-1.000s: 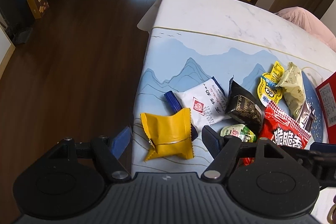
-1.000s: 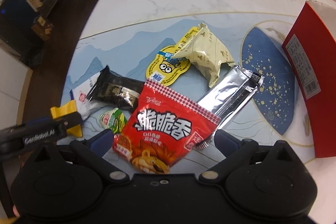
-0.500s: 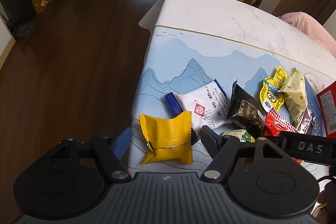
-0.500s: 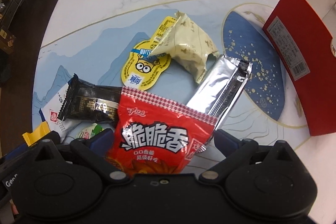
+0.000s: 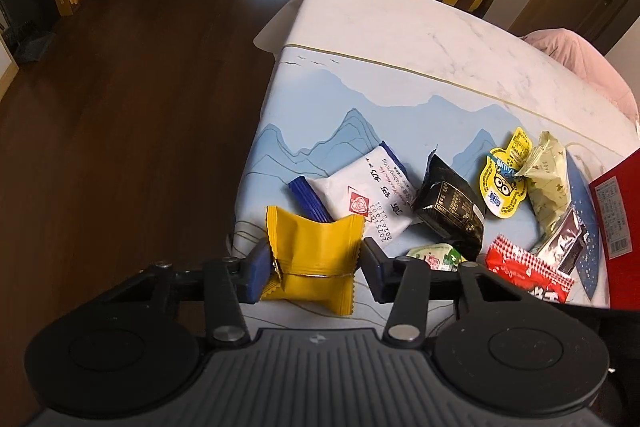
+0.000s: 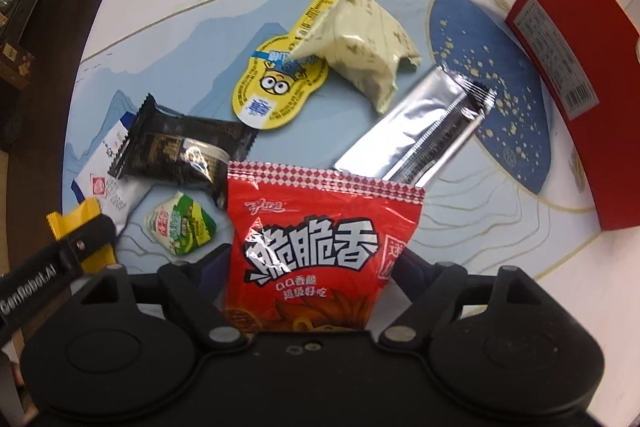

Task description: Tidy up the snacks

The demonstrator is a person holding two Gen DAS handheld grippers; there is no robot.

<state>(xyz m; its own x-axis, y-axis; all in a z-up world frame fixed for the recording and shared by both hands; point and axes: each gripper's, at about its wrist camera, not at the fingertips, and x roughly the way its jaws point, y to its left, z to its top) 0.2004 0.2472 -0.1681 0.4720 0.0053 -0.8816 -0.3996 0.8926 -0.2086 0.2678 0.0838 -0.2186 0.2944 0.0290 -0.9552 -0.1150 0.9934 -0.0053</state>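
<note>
Both grippers bracket snacks at the table's near edge: the left gripper (image 5: 314,269) has narrowed onto a yellow packet (image 5: 314,259), pads touching its sides; the right gripper (image 6: 308,265) pinches a red snack bag (image 6: 320,247). Squeeze gently at the crimped middles. Beyond lie a white packet (image 5: 372,201), black packet (image 6: 180,155) and red box (image 6: 572,67), probably the destination.

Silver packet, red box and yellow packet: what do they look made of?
Silver packet: apparently metallised foil film, mirror-bright with a crimped end. Red box: looks like matte printed cardboard, with flat panels and straight edges. Yellow packet: probably plastic film, smooth with a soft sheen, zigzag-cut ends.
</note>
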